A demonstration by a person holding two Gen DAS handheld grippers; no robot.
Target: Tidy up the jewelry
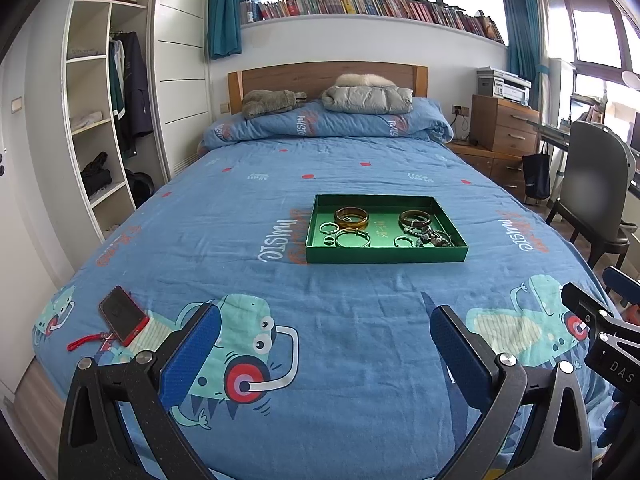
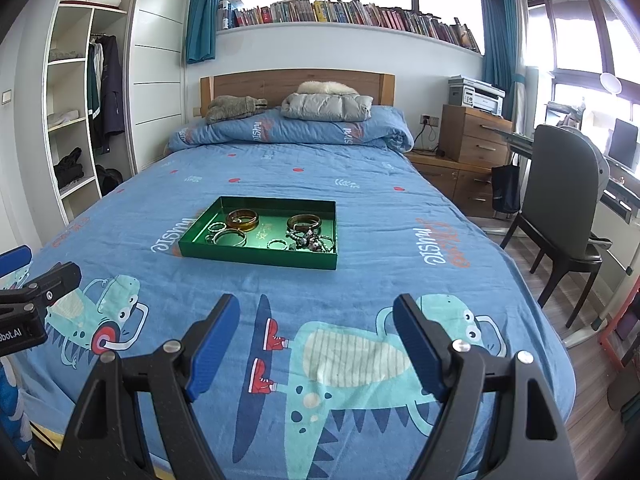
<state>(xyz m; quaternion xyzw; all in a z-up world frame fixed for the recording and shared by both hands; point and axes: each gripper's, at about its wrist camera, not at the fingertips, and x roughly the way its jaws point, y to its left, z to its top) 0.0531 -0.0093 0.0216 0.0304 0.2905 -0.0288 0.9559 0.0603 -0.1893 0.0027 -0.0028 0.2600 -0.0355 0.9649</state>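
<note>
A shallow green tray (image 1: pixel 384 255) lies on the blue bedspread, mid-bed; it also shows in the right wrist view (image 2: pixel 256 259). Inside are an amber bangle (image 1: pixel 351 217), a brown bangle (image 1: pixel 415 219), a large metal ring (image 1: pixel 352 238), small rings and a beaded bracelet (image 1: pixel 434 237). The amber bangle (image 2: pixel 242 219) and brown bangle (image 2: pixel 304 222) show in the right view too. My left gripper (image 1: pixel 324 320) is open and empty above the bed's foot, well short of the tray. My right gripper (image 2: pixel 316 312) is open and empty, also near the foot.
A red phone (image 1: pixel 122 314) with a red strap lies at the bed's near left corner. A folded grey jacket (image 1: pixel 366 98) and pillows sit at the headboard. A chair (image 2: pixel 560 208) and wooden drawers (image 2: pixel 476 140) stand right of the bed; a wardrobe stands left.
</note>
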